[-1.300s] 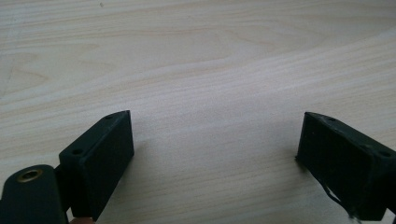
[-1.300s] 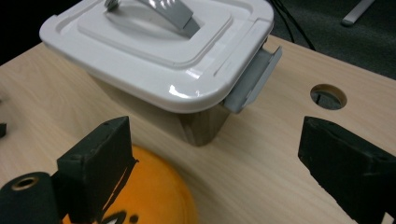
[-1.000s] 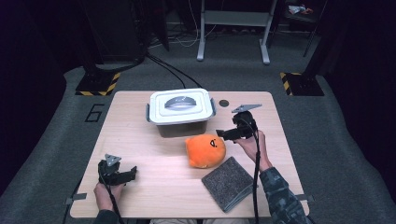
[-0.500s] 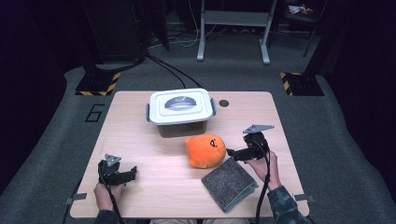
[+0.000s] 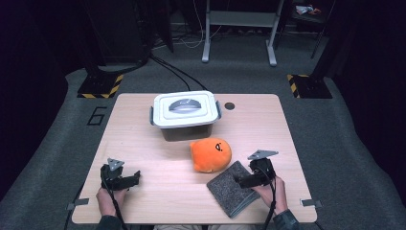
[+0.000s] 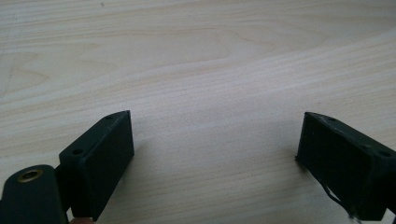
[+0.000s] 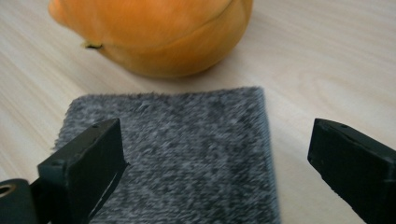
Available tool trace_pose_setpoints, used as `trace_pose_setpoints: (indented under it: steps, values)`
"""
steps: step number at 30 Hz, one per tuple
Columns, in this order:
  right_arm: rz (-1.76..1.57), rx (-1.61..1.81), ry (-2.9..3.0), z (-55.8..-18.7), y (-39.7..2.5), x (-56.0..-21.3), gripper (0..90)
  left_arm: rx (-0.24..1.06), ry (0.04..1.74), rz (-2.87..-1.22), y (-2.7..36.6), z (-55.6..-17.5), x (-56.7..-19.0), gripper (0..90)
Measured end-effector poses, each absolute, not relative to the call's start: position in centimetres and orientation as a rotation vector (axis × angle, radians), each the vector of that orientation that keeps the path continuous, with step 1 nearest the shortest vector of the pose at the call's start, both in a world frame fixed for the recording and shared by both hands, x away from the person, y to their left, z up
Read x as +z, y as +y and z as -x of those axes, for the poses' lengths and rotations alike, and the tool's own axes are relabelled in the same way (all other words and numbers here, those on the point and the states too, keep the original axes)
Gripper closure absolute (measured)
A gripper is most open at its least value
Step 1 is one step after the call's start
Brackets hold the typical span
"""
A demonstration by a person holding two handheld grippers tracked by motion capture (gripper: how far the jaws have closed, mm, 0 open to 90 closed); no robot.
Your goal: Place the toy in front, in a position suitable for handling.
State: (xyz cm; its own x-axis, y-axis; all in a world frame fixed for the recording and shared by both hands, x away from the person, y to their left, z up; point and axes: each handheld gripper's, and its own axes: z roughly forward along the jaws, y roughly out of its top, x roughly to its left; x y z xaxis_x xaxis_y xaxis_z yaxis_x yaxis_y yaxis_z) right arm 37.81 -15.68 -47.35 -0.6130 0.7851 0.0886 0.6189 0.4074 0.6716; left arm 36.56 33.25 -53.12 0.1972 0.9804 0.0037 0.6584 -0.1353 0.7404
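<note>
here the right hand-held gripper (image 5: 239,179) hangs low over the grey folded cloth (image 5: 233,188), released, its jaws spread wide and holding nothing. in the right gripper view one jaw stands above the cloth's fuzzy surface and the other stands out past the cloth's edge, over bare wood. the cloth lies flat on the desk (image 5: 143,134), just on the person's side of the orange plush toy (image 5: 210,154), with one of its corners close up against the toy; whether they touch cannot be told. the toy sits just on the person's side of the white lidded plastic box (image 5: 186,114), a little apart from it. the left hand-held gripper (image 5: 135,177) rests on the desk well to the left of the toy, also released, with its jaws far apart and only wood grain between them in the left gripper view. a small dark round hole (image 5: 230,106) sits in the desk just right of the box.
</note>
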Motion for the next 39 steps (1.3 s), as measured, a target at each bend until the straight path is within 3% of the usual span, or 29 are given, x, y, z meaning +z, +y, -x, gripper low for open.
trace_pose_setpoints:
  steps: [16,31,39]
  values:
    - [-1.156,0.921,2.510,-35.9,-12.8,-50.2,0.6,0.680,1.527,-1.868,33.3,-36.6,-53.1,10.3]
    - [-1.146,0.866,2.473,-35.4,-12.7,-51.4,18.9,0.678,1.528,-1.868,33.3,-36.6,-53.1,10.3]
    - [-1.182,0.895,2.430,-35.2,-13.7,-51.1,41.6,0.679,1.528,-1.868,33.3,-36.6,-53.1,10.3]
